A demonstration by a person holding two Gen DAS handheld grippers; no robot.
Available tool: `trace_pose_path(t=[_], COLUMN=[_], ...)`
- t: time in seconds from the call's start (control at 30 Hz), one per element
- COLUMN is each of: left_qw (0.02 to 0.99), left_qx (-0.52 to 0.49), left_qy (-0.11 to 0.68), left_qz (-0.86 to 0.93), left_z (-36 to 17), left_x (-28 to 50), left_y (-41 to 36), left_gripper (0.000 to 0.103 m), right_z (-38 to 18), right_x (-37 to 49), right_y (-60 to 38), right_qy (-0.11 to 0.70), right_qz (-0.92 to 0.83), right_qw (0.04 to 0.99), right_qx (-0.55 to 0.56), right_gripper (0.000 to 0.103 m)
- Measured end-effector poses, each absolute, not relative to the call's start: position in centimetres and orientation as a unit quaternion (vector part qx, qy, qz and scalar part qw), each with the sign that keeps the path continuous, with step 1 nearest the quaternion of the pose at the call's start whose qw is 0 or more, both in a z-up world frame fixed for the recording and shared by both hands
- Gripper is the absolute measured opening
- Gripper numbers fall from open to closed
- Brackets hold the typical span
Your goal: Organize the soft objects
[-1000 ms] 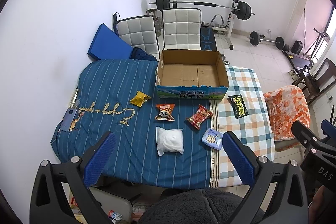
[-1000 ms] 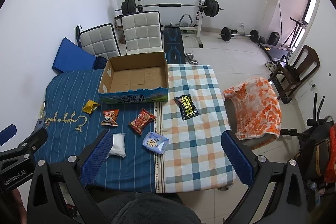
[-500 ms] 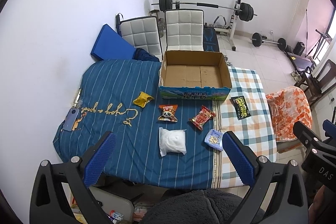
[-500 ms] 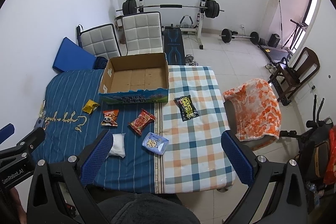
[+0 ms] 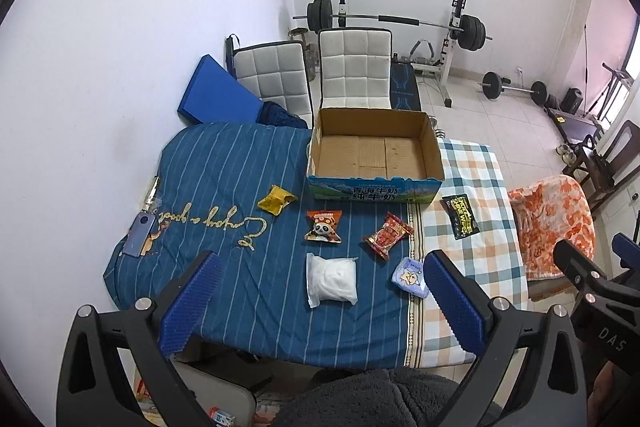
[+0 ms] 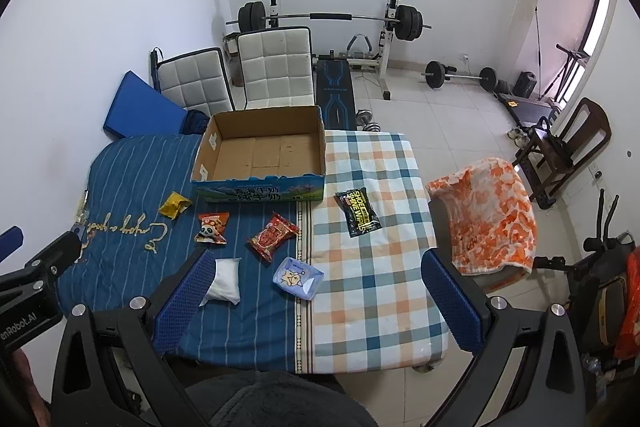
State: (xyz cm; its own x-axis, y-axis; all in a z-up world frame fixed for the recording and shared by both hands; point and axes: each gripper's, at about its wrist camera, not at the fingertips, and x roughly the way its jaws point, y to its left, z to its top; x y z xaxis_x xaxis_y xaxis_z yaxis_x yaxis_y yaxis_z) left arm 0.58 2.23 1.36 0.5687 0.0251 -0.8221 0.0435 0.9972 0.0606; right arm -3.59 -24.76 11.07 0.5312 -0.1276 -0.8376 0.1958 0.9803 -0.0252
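Both tongs, left (image 5: 318, 303) and right (image 6: 316, 301), hung released above my desk (image 6: 372, 291); nothing boxed yet, so next: white pouch (image 5: 331, 279) into box (image 5: 374, 155).

An open cardboard box (image 5: 376, 155) sits empty at the far side of the covered table, its blue printed front wall facing the packets. In front of it lie, left to right, a crumpled yellow packet (image 5: 277, 199), an orange panda snack packet (image 5: 324, 225), a red snack packet (image 5: 388, 235) set at a slant, and a black wipes packet (image 5: 460, 215) flat on the checked cloth. Nearer still, a white soft pack (image 5: 331, 279) lies flat on the blue striped cloth, with a pale blue tissue pack (image 5: 409, 275) to its right at the seam between the cloths.
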Motion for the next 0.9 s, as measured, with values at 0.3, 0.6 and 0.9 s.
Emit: trace_pose_path(t=[0.3,0.6,0.9], left_qw=[0.884,0.861,0.801], left_qx=[0.036,0.038,0.032], left_qy=[0.466,0.507,0.596], left_qz=[-0.007,0.0,0.047], left_z=[1.1,-2.9,-14.1], left_x=[0.7,3.8,8.0], left_y=[2.2,2.5,4.0], left_gripper=[0.103,0.103,0.103], right_z=[11.0,3.7,-17.6], right_x=[-3.1,1.8,8.0], right_y=[-24.6,-24.1,-23.0], right_qy=[0.477,0.556,0.675], right_qz=[-0.091,-0.064,0.026], right_qw=[0.874,0.828,0.723], right_qx=[0.036,-0.011,-0.146], right_gripper=[0.103,0.103,0.103])
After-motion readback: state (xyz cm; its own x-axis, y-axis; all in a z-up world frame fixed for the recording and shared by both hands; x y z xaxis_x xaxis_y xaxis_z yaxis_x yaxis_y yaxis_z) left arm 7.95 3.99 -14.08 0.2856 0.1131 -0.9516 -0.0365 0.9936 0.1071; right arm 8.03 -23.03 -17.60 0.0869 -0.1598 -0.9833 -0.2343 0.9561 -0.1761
